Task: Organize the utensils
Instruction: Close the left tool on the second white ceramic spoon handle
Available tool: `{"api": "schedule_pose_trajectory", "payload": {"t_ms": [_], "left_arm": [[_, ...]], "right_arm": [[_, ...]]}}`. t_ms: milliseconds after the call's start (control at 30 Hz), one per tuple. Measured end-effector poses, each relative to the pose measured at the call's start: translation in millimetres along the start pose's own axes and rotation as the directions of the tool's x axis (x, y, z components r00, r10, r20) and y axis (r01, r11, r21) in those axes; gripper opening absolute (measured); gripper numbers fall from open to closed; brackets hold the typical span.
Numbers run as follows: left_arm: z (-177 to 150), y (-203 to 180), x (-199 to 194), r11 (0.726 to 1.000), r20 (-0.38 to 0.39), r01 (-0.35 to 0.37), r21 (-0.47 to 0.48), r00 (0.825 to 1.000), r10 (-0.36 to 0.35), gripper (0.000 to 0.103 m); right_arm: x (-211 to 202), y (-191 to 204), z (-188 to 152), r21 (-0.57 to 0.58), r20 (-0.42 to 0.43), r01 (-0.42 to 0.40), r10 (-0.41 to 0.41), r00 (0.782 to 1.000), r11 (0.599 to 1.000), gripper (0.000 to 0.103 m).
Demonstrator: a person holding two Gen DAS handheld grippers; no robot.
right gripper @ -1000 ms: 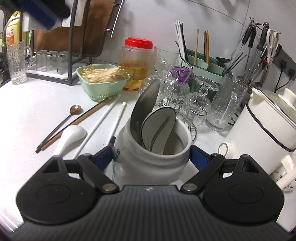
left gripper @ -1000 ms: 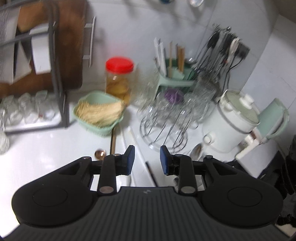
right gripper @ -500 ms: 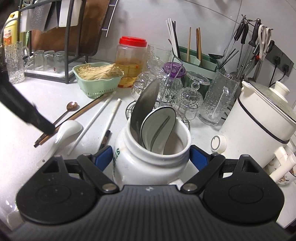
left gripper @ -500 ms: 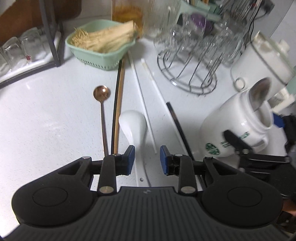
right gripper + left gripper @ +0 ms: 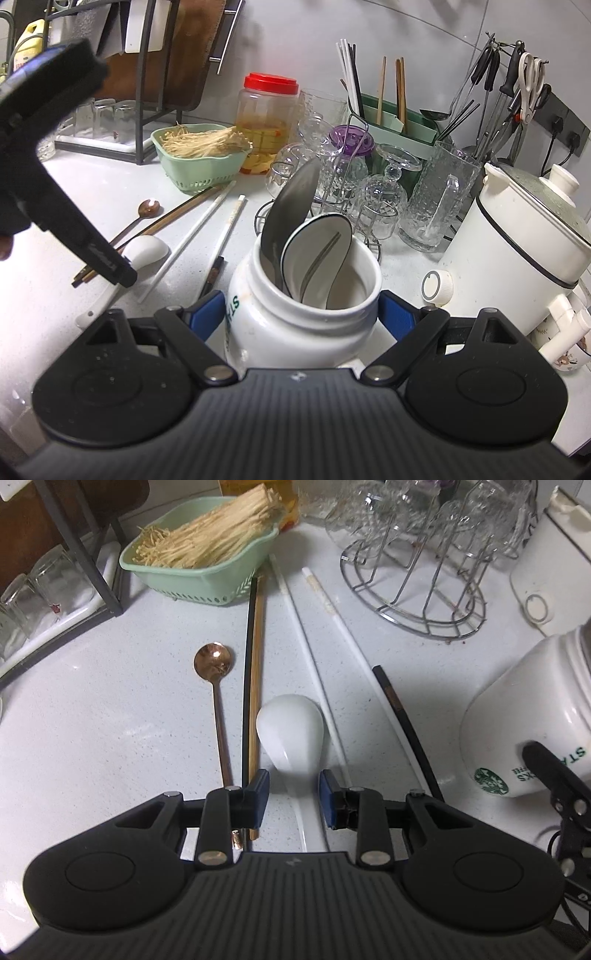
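The left gripper fingers are spread either side of the white spoon's handle — not pinching it. That spoon lies on the surface left of the white jar, which the right gripper fingers clamp — two ladles stand inside.

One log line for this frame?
left claw: open, straddling white spoon | right claw: shut on white jar | jar holds two spoons

The white spoon handle seems hidden behind the tool.
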State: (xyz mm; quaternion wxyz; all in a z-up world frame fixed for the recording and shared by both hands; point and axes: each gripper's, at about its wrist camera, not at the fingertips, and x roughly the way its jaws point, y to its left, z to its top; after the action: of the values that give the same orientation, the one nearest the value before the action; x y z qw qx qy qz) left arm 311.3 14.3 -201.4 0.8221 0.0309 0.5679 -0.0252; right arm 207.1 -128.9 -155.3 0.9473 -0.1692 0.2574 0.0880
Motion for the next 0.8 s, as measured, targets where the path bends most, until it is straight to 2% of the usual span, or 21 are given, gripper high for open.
{"api": "schedule_pose_trajectory", "payload": {"t_ms": [300, 533, 800], "left_arm": [[13.1, 2.7, 8.6, 0.998, -0.048, 0.001, -0.068, 0.999, -0.004, 0.035], [23.3, 1.6, 12.3, 0.999, -0.059, 0.015, -0.046, 0.998, -0.018, 0.034], [24.7, 1.0, 12.6, 0.999, -0.054, 0.035, -0.033, 0.998, -0.037, 0.029]], "right_arm": [[1.2, -0.3, 0.7, 0.000, 0.004, -0.003, 0.003, 1.000, 1.000, 0.092], [1.7, -0.5, 1.2, 0.005, 0.002, -0.004, 0.004, 1.000, 1.000, 0.092], [1.6, -0.7, -0.1, 0.010, 0.004, -0.005, 0.005, 1.000, 1.000, 0.091]]}}
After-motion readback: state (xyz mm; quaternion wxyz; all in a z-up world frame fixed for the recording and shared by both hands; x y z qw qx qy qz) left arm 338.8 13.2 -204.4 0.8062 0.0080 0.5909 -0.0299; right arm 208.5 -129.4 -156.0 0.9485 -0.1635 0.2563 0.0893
